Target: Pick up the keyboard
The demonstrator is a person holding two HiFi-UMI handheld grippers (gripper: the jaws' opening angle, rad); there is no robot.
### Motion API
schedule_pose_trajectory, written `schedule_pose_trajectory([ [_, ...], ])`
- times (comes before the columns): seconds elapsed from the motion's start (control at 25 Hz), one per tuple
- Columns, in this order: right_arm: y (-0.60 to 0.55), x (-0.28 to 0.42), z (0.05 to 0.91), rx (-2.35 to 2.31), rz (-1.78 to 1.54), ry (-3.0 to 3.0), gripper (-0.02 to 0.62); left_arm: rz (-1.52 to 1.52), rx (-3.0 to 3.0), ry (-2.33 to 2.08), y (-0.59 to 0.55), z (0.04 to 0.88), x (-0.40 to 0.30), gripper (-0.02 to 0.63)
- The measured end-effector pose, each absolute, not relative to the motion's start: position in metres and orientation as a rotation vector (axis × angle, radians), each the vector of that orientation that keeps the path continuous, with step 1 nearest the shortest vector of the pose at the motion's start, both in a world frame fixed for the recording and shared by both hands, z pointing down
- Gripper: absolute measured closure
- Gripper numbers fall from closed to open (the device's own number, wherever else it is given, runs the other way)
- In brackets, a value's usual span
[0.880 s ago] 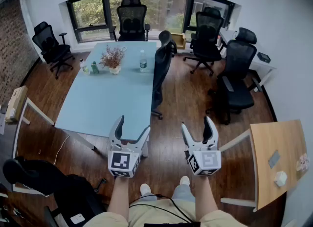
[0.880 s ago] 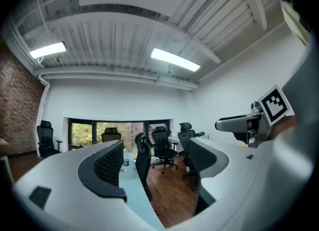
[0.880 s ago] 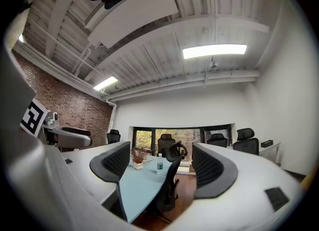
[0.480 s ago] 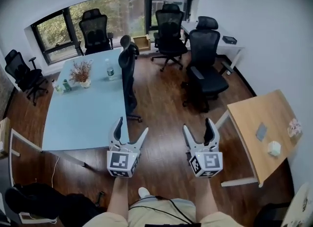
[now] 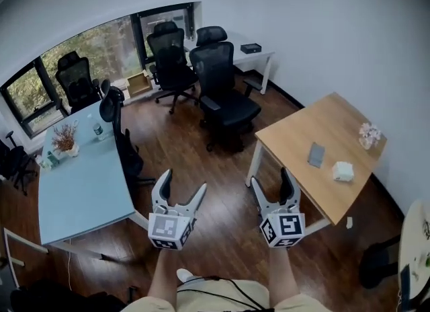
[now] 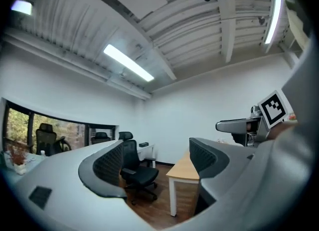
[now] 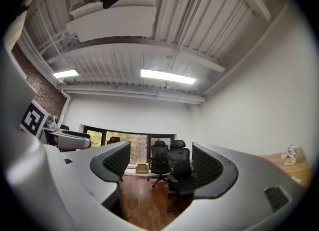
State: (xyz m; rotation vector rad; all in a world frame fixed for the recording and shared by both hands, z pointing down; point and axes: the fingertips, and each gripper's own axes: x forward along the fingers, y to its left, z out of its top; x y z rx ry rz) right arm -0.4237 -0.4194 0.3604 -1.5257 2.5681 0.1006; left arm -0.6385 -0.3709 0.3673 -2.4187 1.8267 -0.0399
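Status: left gripper (image 5: pixel 183 183) and right gripper (image 5: pixel 271 179) both held out over the wood floor (image 5: pixel 222 243). Jaws are spread wide on each, nothing between them; own cams show only room through the gap. No contact w/ anything.

Keyboard: can't ID it in any view. Best candidate IMO is the dark slab (image 5: pixel 250 48) on the white desk (image 5: pixel 267 55) at the far wall, well apart from me, but it's too small to confirm. The dark flat item (image 5: pixel 316 154) on the wooden desk (image 5: pixel 295 132) looks too short for a kbd, prob phone/notebook.

Risks from here:
- Wrong target: going for a dark flat thing w/o confirming = wasted approach.
- Route to white desk is crowded by office chairs (image 5: pixel 232 105) bunched in front; jaws this wide can snag an armrest or backrest.
- Wooden desk corner is near right gripper; a swing to the right could clip it.
- Kbd is long + flat: pinch at one end and it tilts/slips. Needs both grippers or a centred grip.

Containers:
- cardboard box (image 5: pixel 139 83) on floor by window, contents not visible.
- pot (image 5: pixel 65 148) on blue table (image 5: pixel 80 189) w/ dried sprigs in it; bottle (image 5: pixel 99 130) nearby, fill lvl unreadable.
- small pot of flowers (image 5: pixel 369 134) at wooden desk's far edge; white block (image 5: pixel 343 171) near it, maybe tissue box, can't tell.
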Motion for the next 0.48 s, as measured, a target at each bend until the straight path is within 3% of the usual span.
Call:
schedule_pose_trajectory([
  [0.48, -0.378, -0.252, 0.369, -1.694, 0.128, 2.437, 0.201, -0.048, -2.533, 1.585, -0.376, 0.366, -0.454, 0.21],
])
